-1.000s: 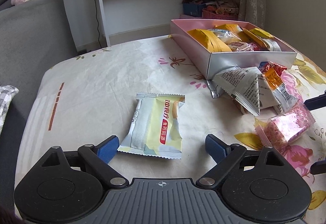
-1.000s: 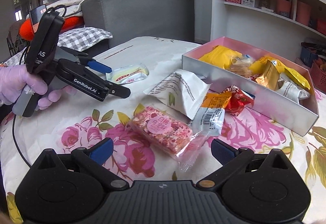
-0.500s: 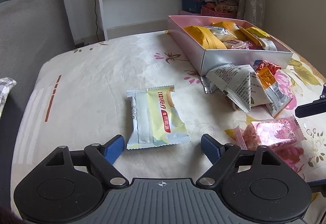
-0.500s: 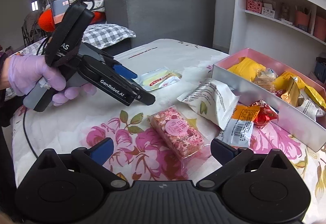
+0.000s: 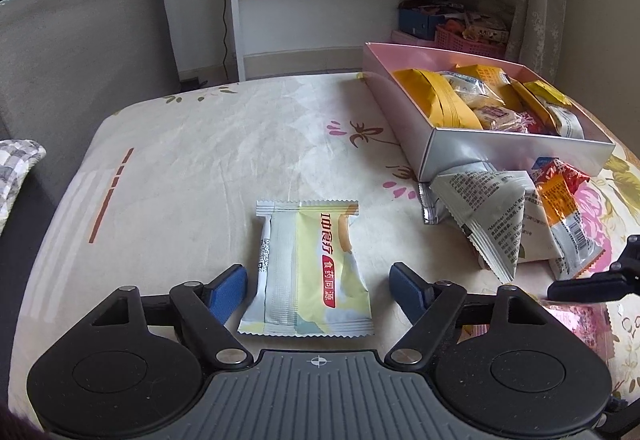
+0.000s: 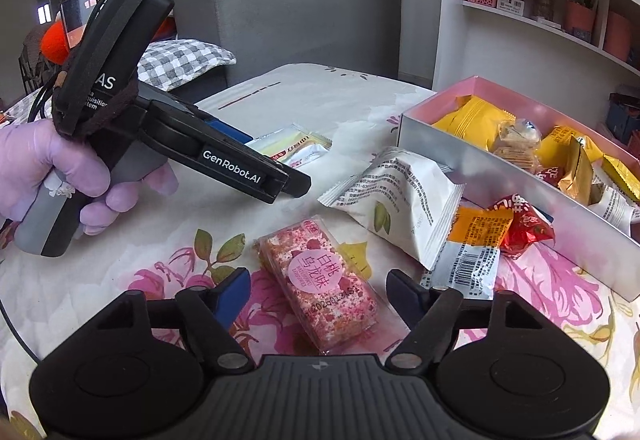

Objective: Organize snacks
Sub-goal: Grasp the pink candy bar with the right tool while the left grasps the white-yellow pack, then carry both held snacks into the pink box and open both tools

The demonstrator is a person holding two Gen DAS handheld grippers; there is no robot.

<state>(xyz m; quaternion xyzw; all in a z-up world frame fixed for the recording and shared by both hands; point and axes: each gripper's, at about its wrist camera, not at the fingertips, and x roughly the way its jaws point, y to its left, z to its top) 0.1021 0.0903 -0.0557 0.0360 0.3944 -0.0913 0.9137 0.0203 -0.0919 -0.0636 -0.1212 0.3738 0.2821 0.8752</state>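
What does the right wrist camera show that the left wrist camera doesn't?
Right wrist only: the gloved hand holding the left gripper's body, and the whole pink bar lying between the right gripper fingers, untouched as its jaws have just been closing. Left wrist only: the yellow packet in full between the left gripper fingers, also untouched. Both: the pink box, the white pouch and the floral tablecloth.

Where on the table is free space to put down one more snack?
Free: the pale cloth between the sofa-side edge, the yellow-green packet and the pink box. Crowded: in front of the box, where the white packets and orange-red packets pile up.
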